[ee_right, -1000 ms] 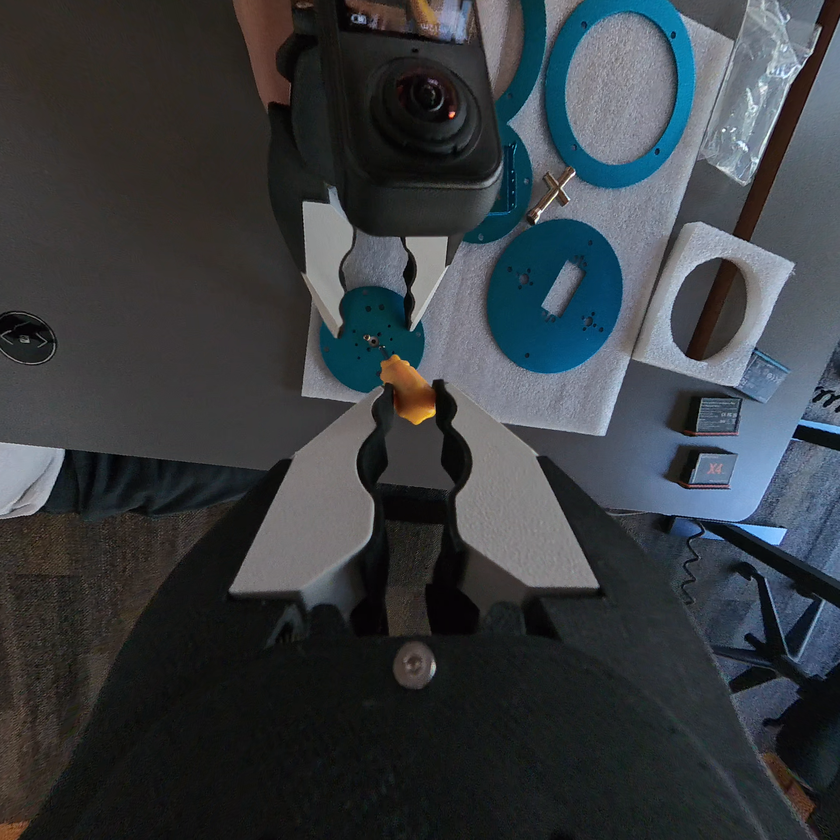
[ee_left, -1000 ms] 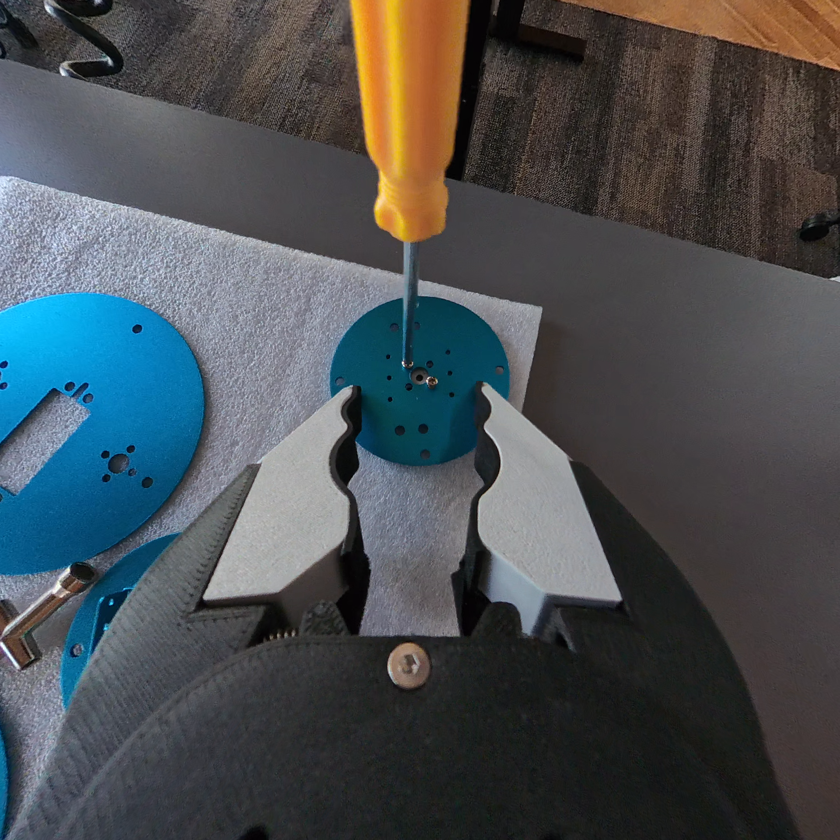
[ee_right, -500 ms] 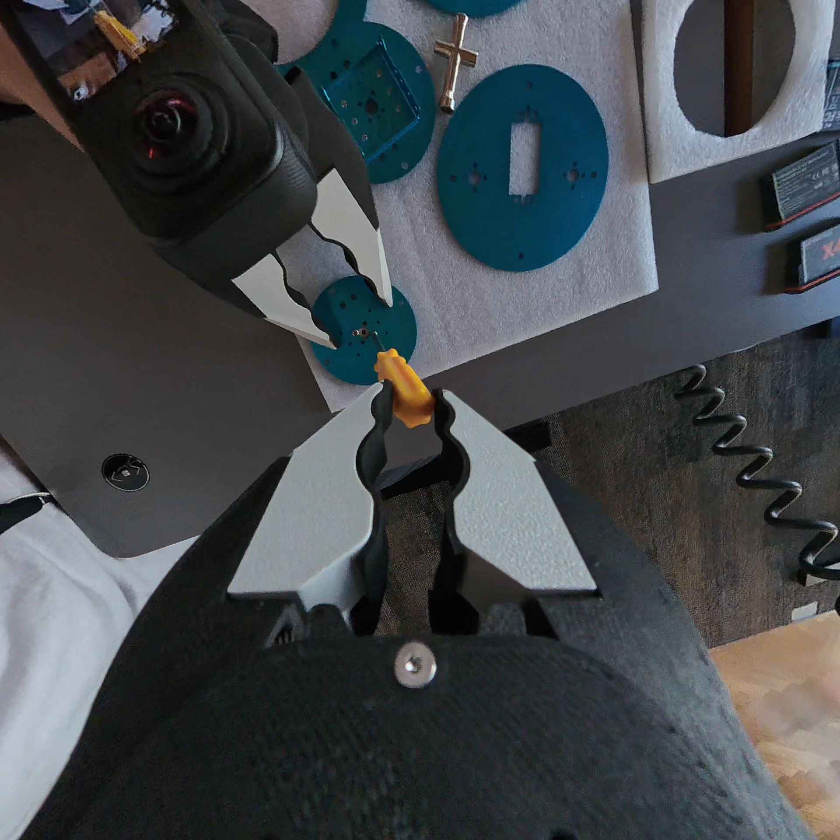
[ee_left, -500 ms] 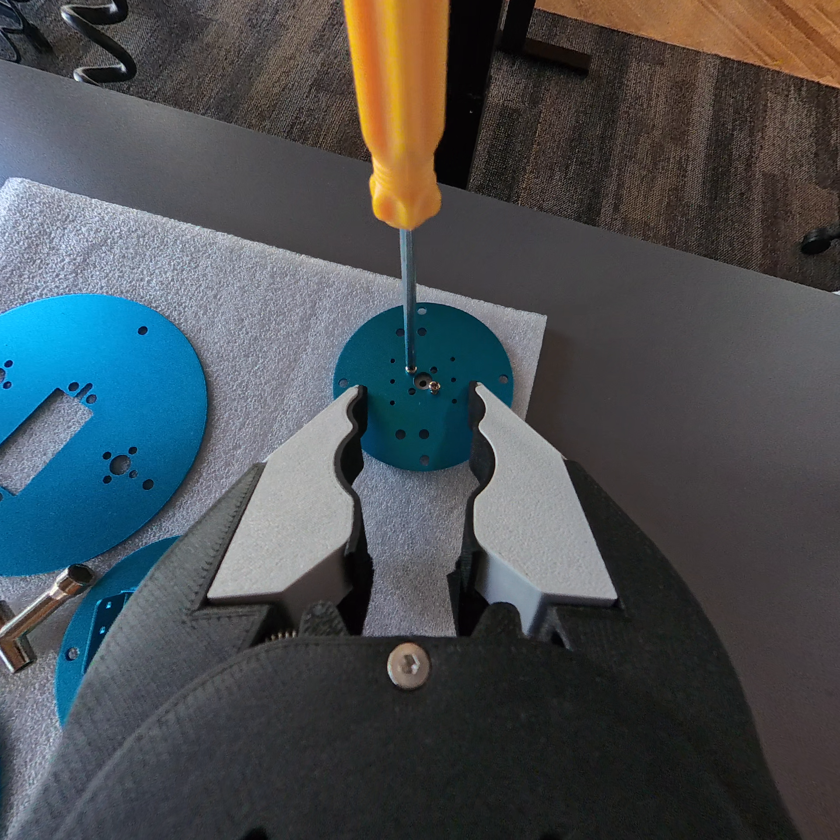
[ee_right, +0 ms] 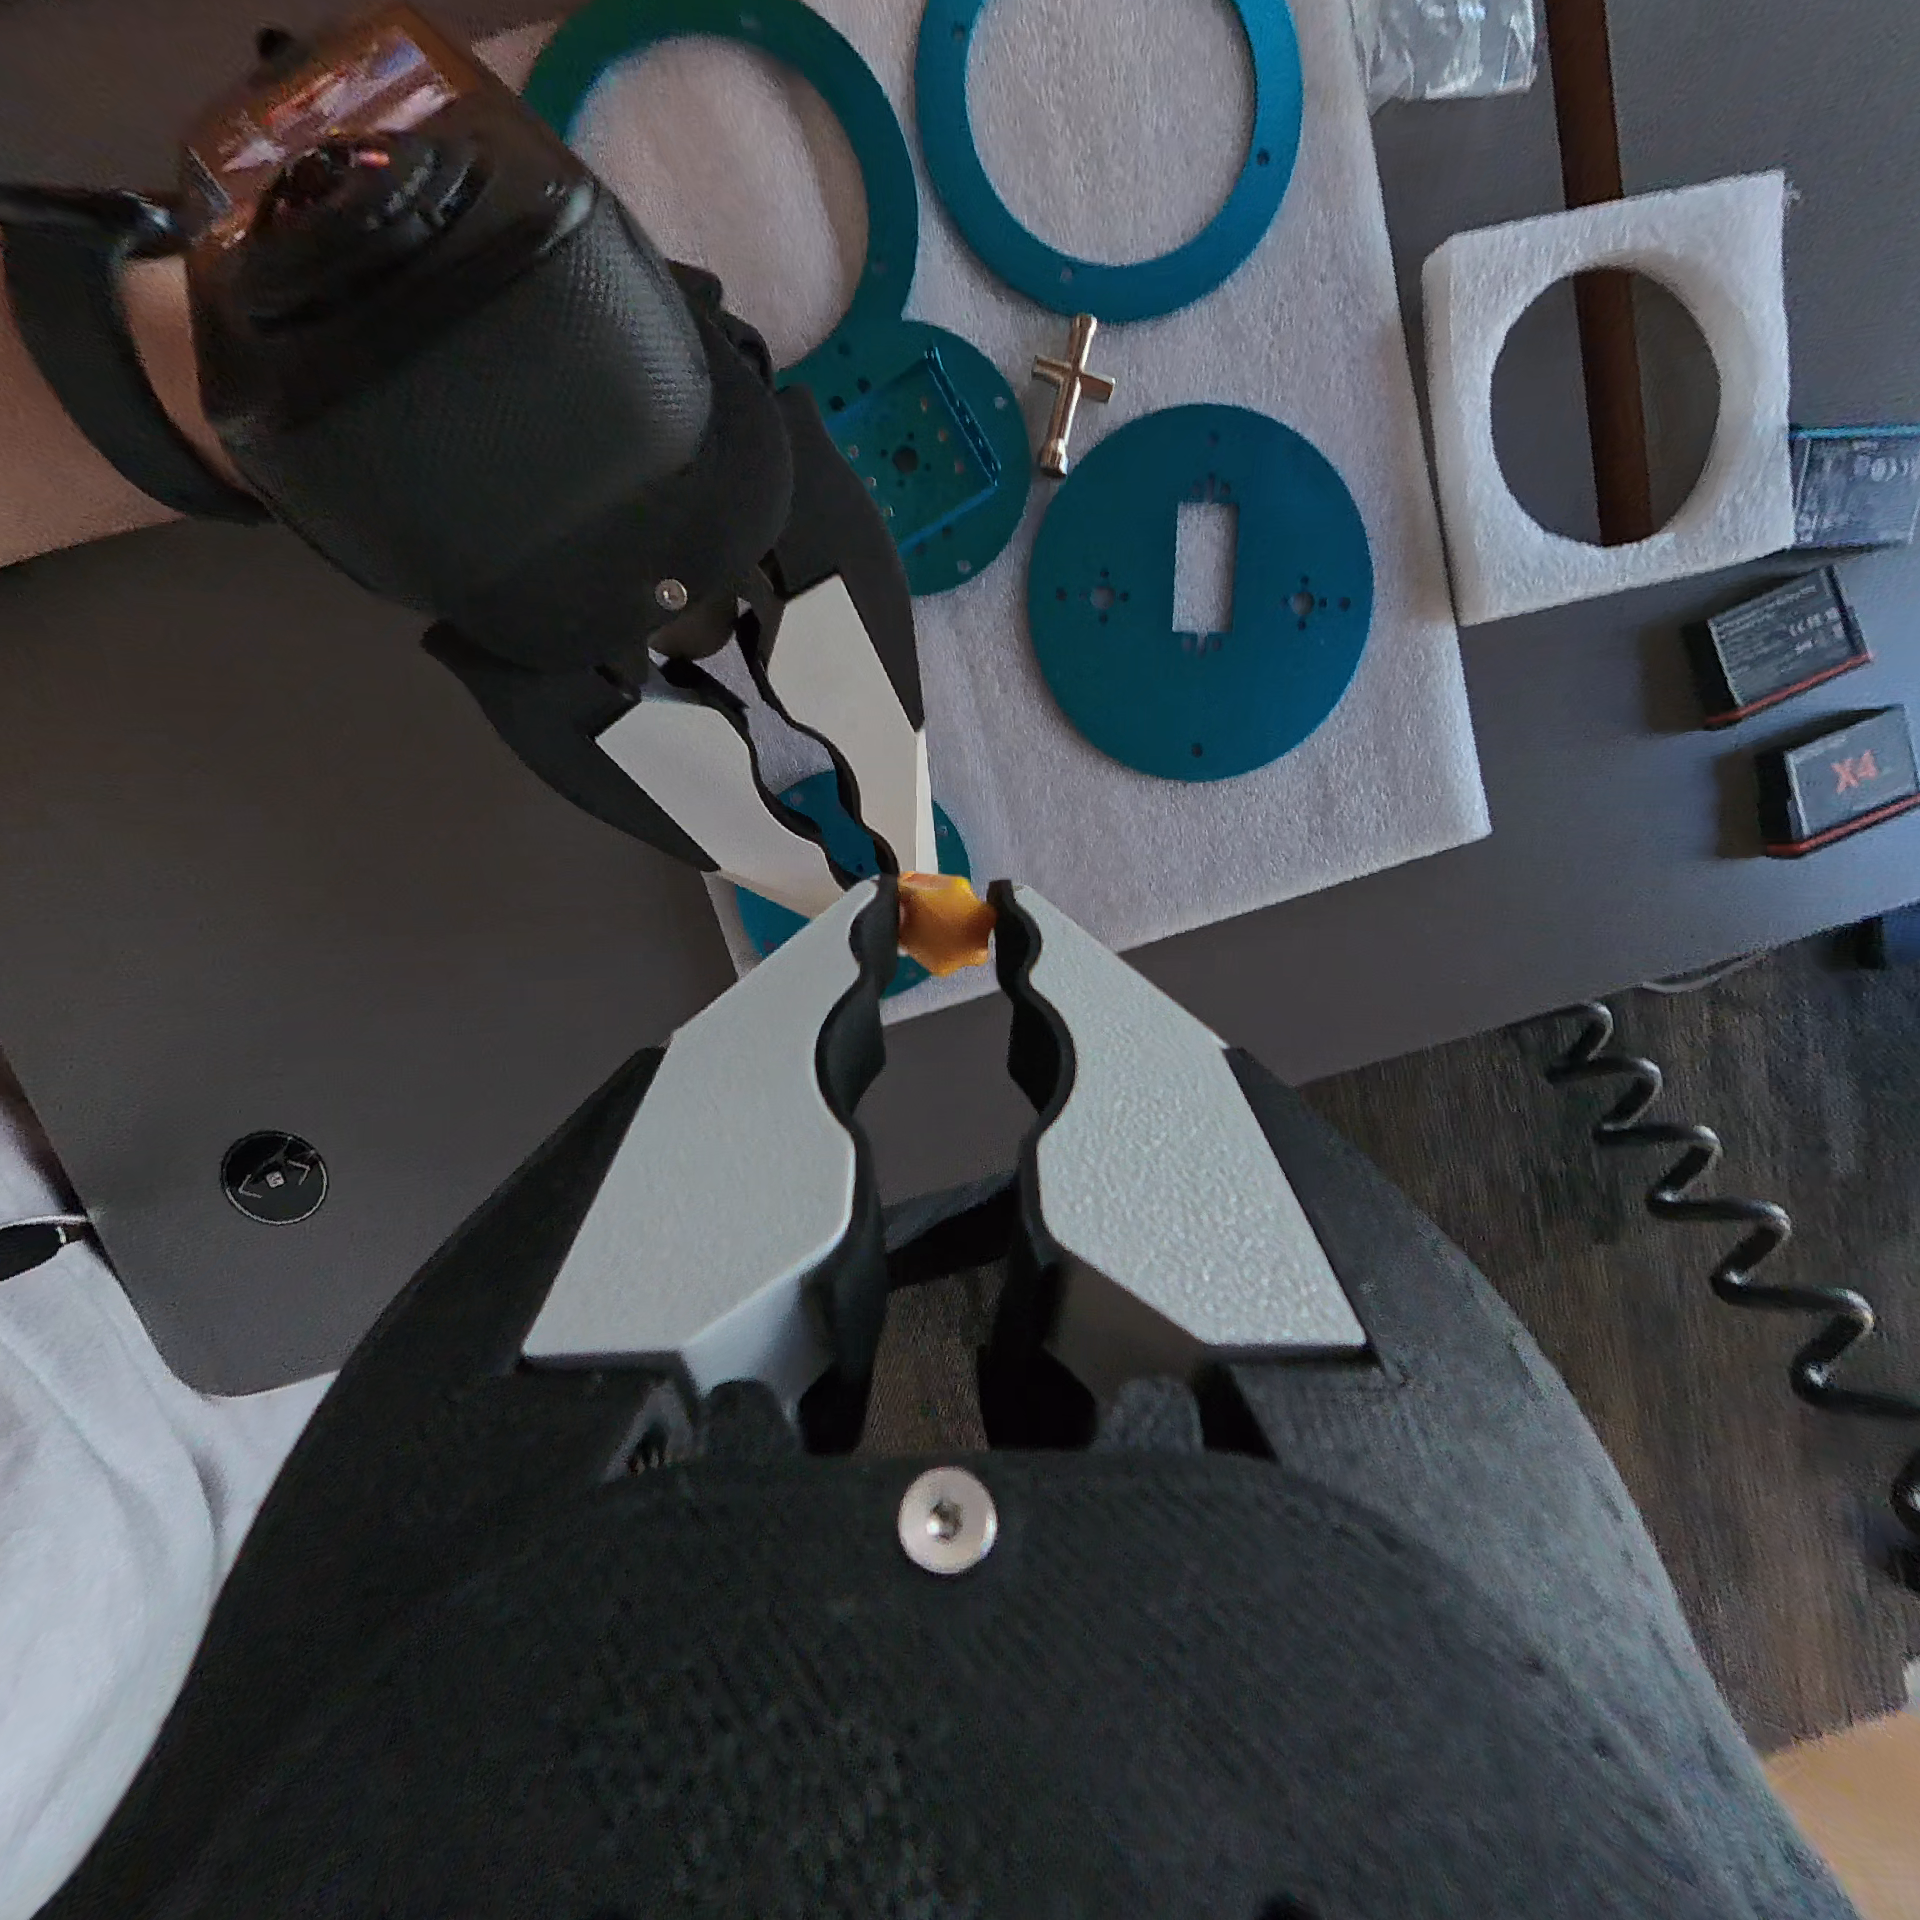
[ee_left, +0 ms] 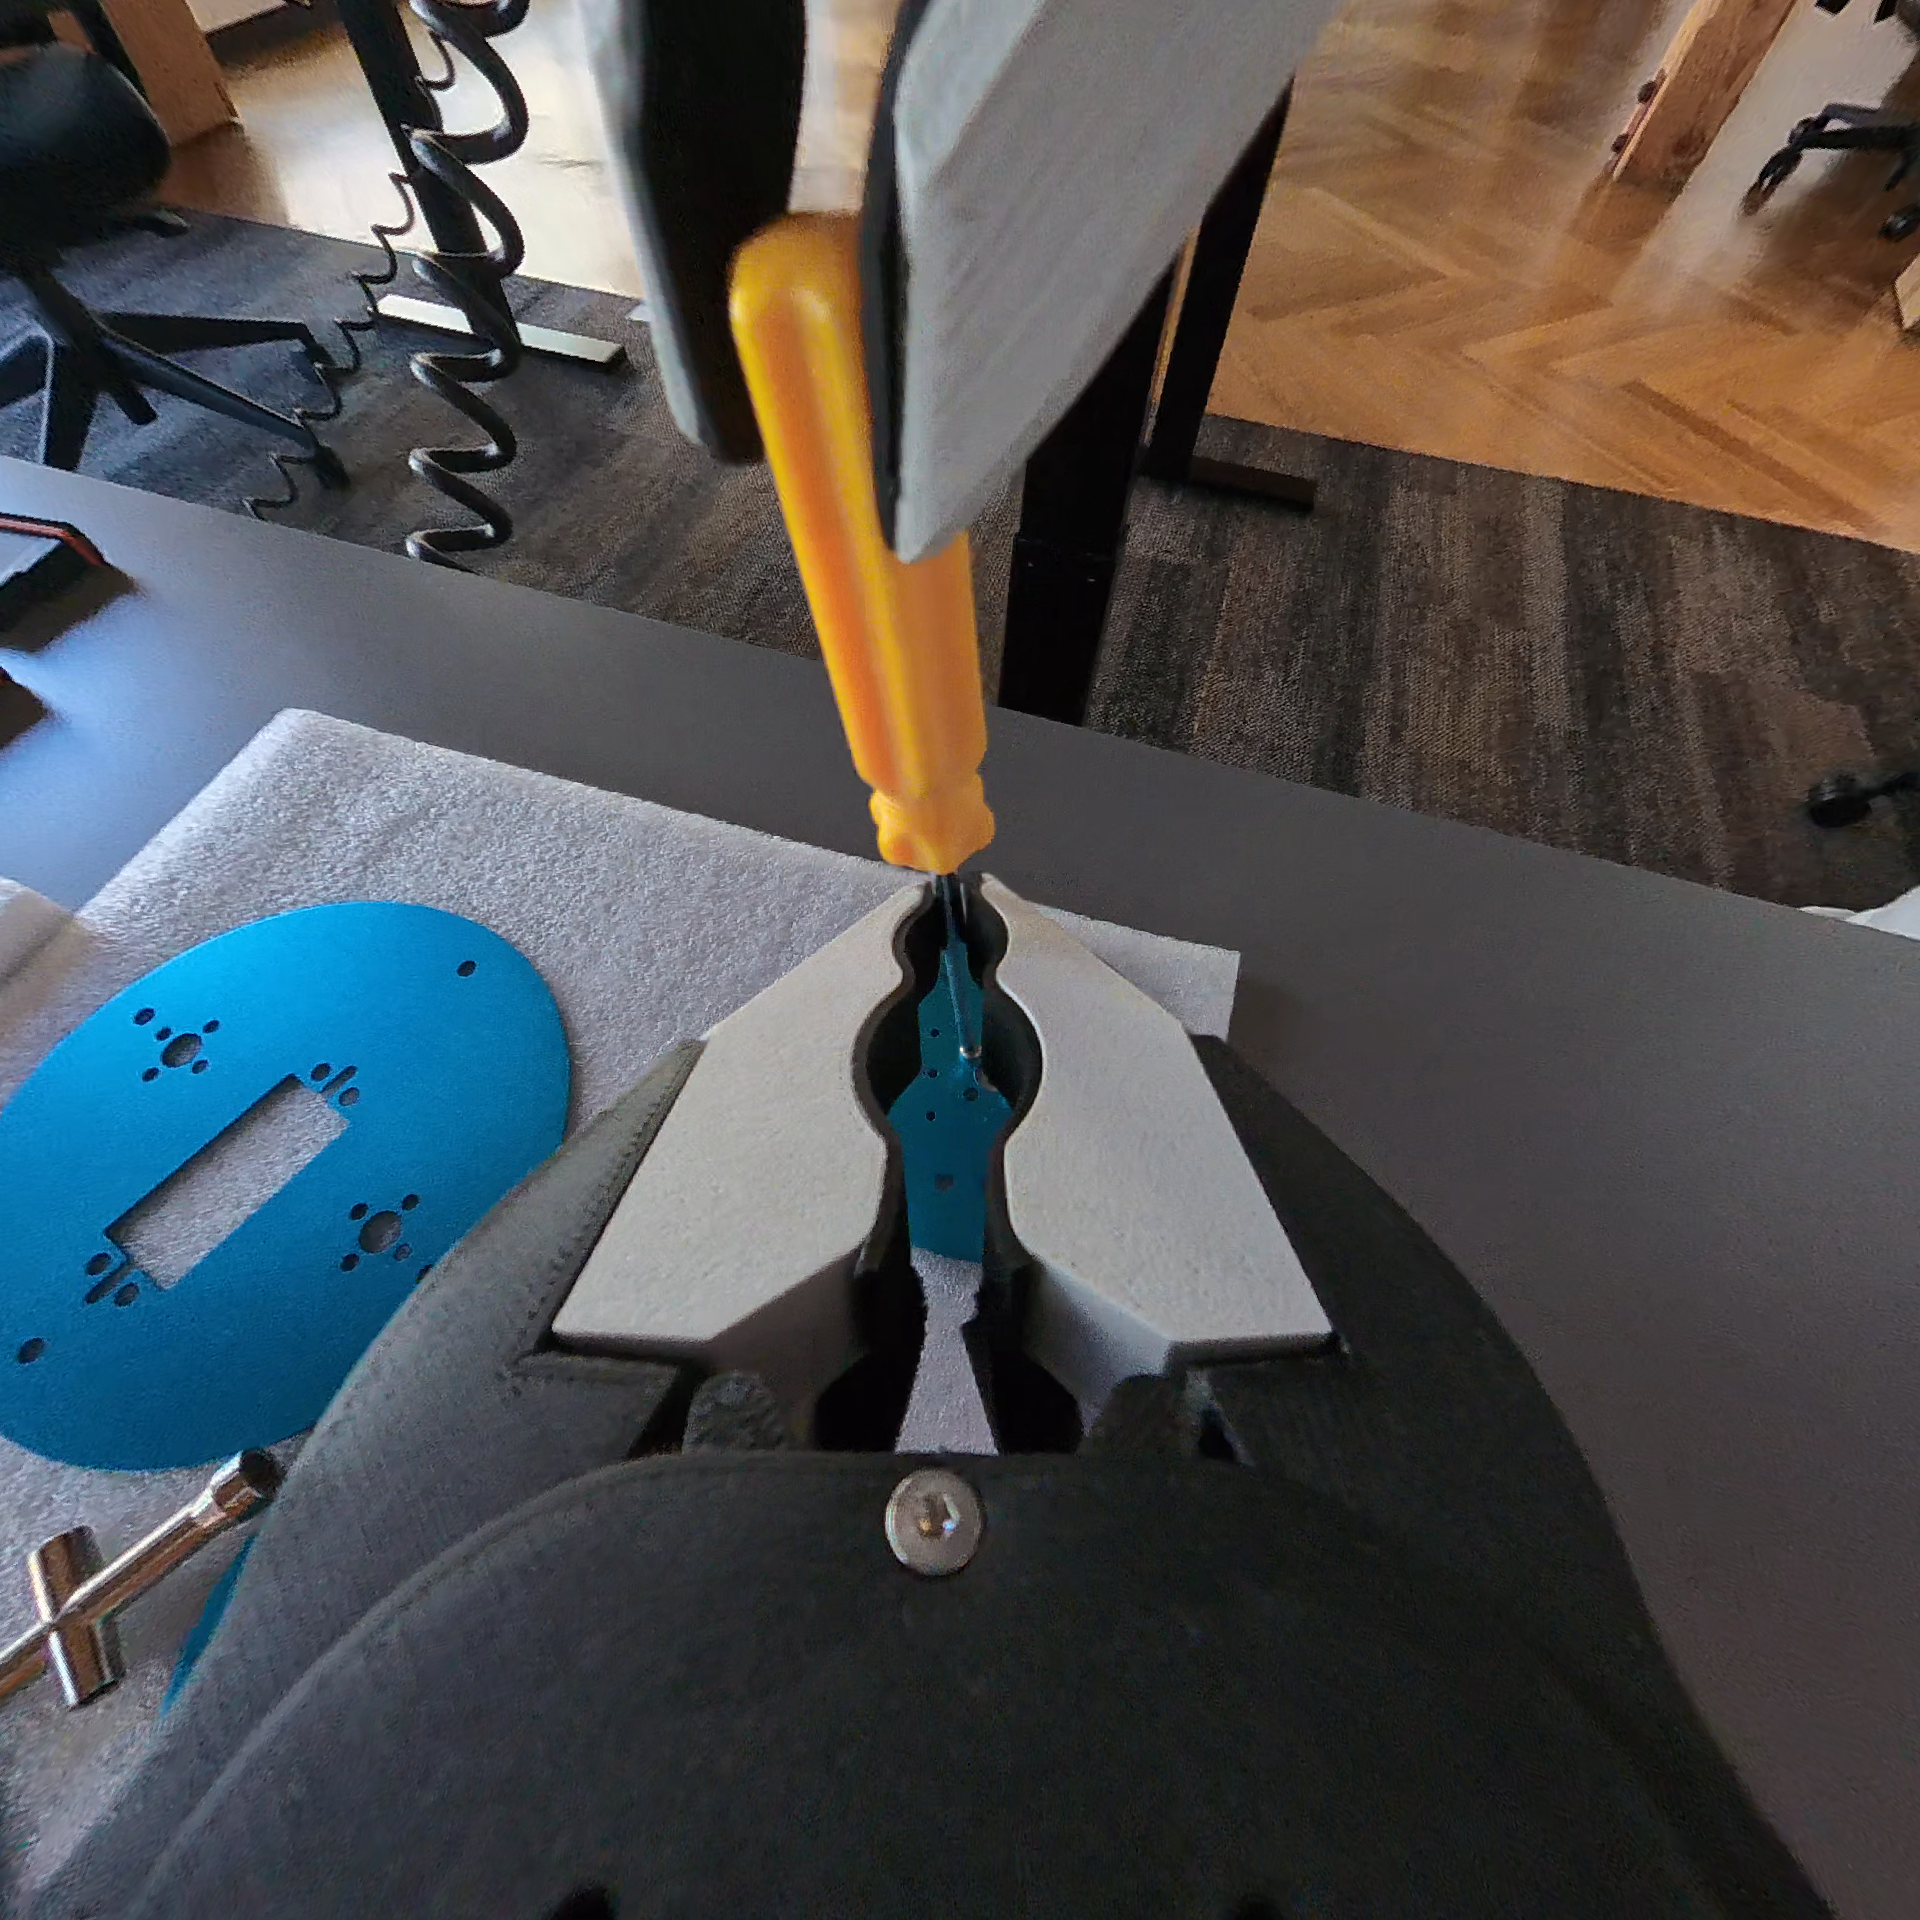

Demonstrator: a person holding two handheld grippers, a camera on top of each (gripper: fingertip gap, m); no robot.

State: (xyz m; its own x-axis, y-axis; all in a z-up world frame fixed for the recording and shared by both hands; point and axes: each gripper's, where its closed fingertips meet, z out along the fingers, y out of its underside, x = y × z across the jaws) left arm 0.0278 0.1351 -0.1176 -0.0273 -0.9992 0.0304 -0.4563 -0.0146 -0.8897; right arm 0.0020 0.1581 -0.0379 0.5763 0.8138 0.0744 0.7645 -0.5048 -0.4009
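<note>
A small blue disc (ee_left: pixel 940 1174) with several holes lies at the corner of a white foam sheet (ee_left: pixel 582 831). A screwdriver with a yellow handle (ee_left: pixel 894 623) stands on it, its tip on a screw near the disc's middle. My right gripper (ee_right: pixel 940 904) is shut on the yellow handle (ee_right: pixel 940 920) from above; it also shows at the top of the left wrist view (ee_left: pixel 831 488). My left gripper (ee_left: pixel 948 899) is low over the disc, its tips closed around the thin metal shaft just below the handle. It shows in the right wrist view (ee_right: pixel 894 868) too.
On the foam lie a large blue disc with a rectangular slot (ee_right: pixel 1195 592), a metal cross wrench (ee_right: pixel 1070 390), a blue disc with a square recess (ee_right: pixel 914 457) and two blue rings (ee_right: pixel 1107 156). A white foam frame (ee_right: pixel 1475 312) and two black packs (ee_right: pixel 1782 644) lie beyond. The table edge is close behind the small disc. The left gripper's tips are roughly 9 cm from the right gripper's. From either gripper's tips it is about 20 cm to the metal cross wrench (ee_right: pixel 1070 390).
My left gripper moved forward over the small disc and closed from open onto the screwdriver shaft. My right gripper kept its hold on the handle while its view swung round.
</note>
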